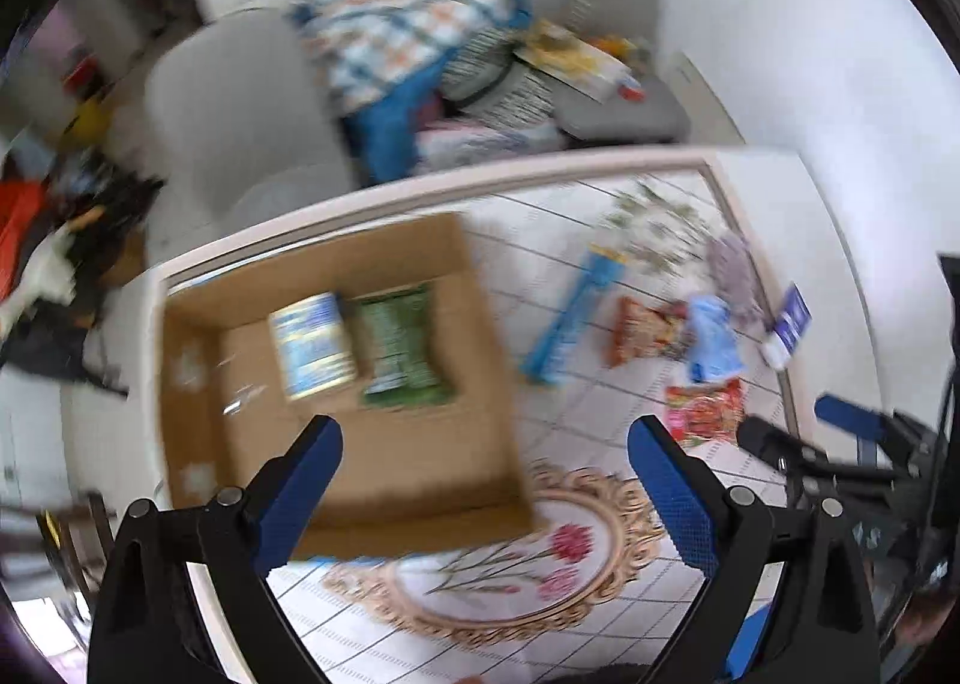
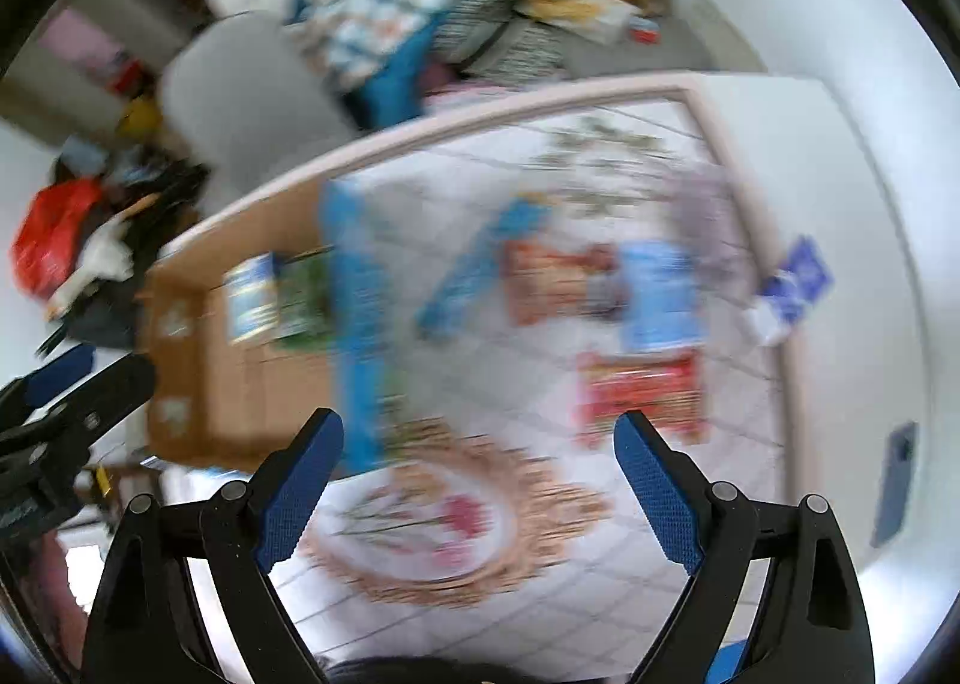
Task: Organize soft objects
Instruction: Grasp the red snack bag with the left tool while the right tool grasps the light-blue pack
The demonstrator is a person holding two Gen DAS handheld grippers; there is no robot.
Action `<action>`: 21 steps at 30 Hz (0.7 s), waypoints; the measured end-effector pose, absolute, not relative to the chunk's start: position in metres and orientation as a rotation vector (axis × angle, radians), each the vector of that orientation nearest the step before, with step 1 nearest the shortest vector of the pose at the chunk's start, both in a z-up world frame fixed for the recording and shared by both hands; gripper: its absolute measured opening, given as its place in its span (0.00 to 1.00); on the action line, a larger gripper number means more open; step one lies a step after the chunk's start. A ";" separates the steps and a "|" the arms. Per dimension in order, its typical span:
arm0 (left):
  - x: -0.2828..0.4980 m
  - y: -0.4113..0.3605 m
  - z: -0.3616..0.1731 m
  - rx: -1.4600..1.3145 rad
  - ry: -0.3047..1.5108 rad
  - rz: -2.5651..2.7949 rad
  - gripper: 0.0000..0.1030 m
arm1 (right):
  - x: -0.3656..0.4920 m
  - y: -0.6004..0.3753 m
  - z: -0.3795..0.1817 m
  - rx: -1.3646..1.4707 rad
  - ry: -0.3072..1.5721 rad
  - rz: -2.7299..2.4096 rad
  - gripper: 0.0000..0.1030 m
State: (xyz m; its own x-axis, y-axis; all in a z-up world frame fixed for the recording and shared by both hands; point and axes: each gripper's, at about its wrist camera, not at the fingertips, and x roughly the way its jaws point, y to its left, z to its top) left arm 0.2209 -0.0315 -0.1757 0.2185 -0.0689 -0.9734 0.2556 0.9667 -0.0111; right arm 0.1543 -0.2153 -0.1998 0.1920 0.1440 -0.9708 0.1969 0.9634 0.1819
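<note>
An open cardboard box sits on the tiled table and holds a blue-white packet and a green packet. To its right lie a long blue packet, an orange snack bag, a light blue pouch and a red packet. My left gripper is open and empty above the box's near edge. My right gripper is open and empty over the table; its view is blurred, with the box to the left and the red packet ahead.
A blue-white tube lies at the table's right edge. A floral mat print marks the near table. Grey chairs and a pile of cloth stand behind the table. The right gripper's arm shows at the right.
</note>
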 end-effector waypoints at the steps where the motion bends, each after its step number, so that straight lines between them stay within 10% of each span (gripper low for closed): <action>1: 0.227 -0.047 -0.186 0.198 1.340 -0.234 0.95 | 0.159 -0.237 -0.212 0.298 1.405 -0.067 0.91; 15: 0.260 -0.166 -0.322 0.551 1.477 -0.312 0.95 | 0.232 -0.344 -0.387 0.390 1.667 -0.126 0.89; 18: 0.256 -0.174 -0.328 0.565 1.490 -0.336 0.95 | 0.238 -0.346 -0.405 0.336 1.706 -0.119 0.57; 21: 0.247 -0.188 -0.329 0.589 1.493 -0.400 0.95 | 0.229 -0.359 -0.397 0.361 1.674 -0.109 0.49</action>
